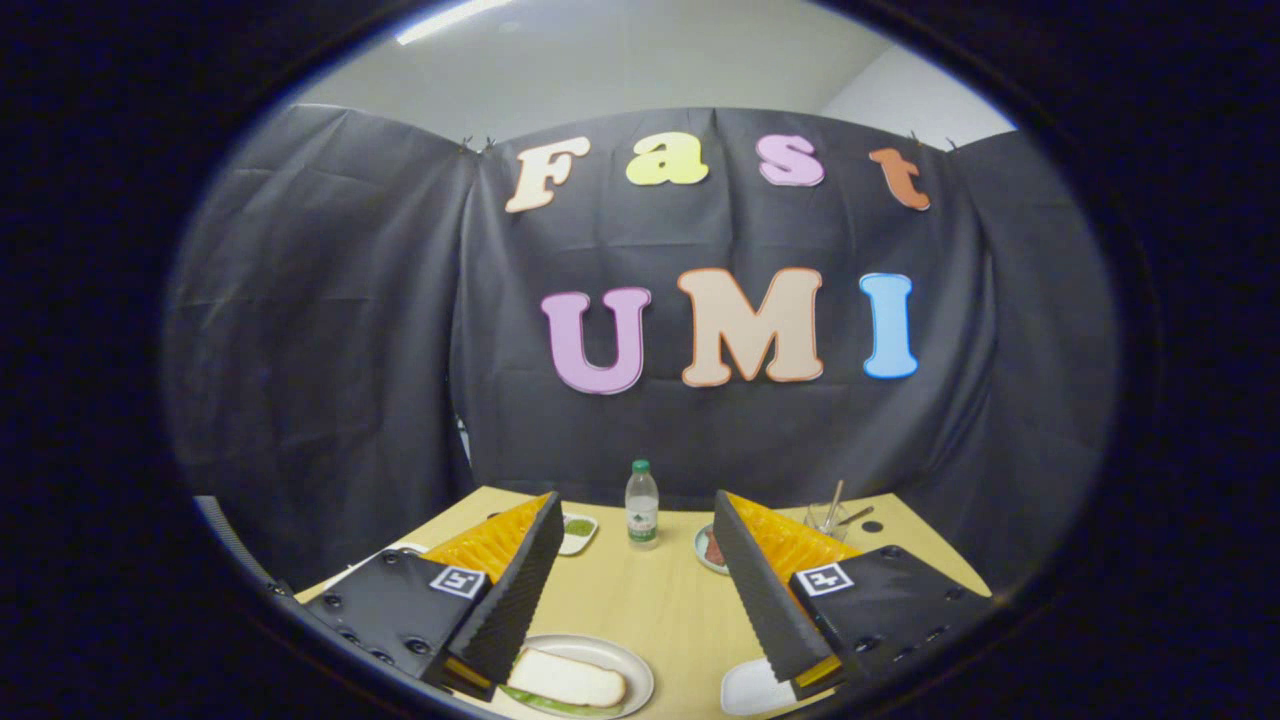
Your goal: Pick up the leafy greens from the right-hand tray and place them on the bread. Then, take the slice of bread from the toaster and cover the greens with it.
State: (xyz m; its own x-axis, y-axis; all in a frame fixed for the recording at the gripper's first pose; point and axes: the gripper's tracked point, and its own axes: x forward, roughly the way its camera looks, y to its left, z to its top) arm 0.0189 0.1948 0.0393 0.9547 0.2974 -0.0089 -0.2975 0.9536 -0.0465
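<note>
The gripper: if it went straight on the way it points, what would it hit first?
Probably the water bottle, standing on the table beyond the open gripper, roughly between its fingers. Depth is hard to judge; it might pass above it to the black cloth wall.

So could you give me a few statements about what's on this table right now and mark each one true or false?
1. The gripper has its fingers spread apart with nothing between them. True.
2. A slice of bread lies over greens on the plate near the fingers. True.
3. The water bottle lies tipped over on the table. False: it stands upright beyond the fingers, near the wall.
4. The bottle has a red cap. False: the cap is green.
5. A glass with sticks in it stands at the far side of the table. True.
6. The fingers are pressing on the bread. False: they are apart, and the bread lies below them, untouched.
</note>
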